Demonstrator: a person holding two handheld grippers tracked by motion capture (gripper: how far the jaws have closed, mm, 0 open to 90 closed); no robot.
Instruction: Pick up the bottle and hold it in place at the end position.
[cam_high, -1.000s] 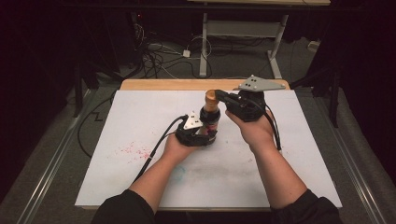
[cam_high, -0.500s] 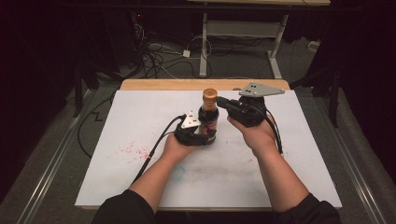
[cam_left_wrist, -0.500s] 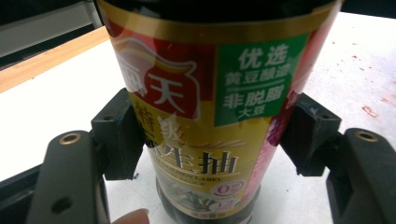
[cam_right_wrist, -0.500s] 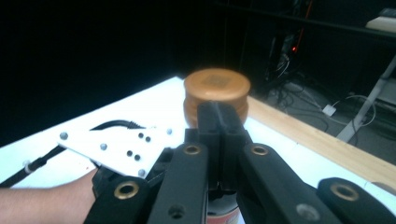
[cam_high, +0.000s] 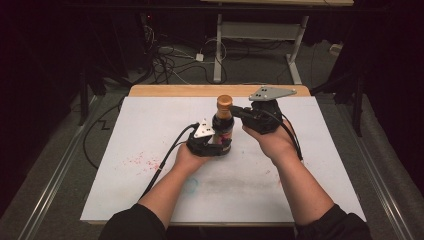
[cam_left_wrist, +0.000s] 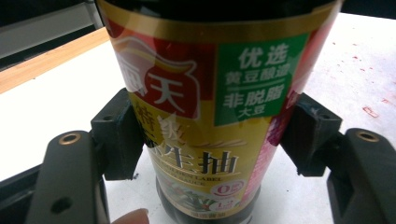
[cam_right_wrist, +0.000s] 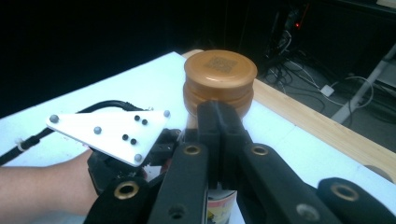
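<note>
A dark soy sauce bottle (cam_high: 223, 127) with an orange-gold cap (cam_high: 224, 101) stands upright on the white mat (cam_high: 150, 130). My left gripper (cam_high: 216, 146) is shut on its lower body; in the left gripper view both pads (cam_left_wrist: 119, 135) press the red and gold label (cam_left_wrist: 210, 107), and a fingertip shows at the bottom edge. My right gripper (cam_high: 236, 111) comes in from the right at neck height. In the right gripper view its jaws are shut flat together, their tip (cam_right_wrist: 218, 116) right up against the bottle just below the cap (cam_right_wrist: 219, 74).
The wooden table edge (cam_high: 200, 90) runs along the far side of the mat. Red specks (cam_high: 142, 160) mark the mat at the left. Cables (cam_high: 170, 62) and desk legs (cam_high: 218, 45) lie on the dark floor beyond. The left gripper's cable (cam_high: 165, 160) trails toward me.
</note>
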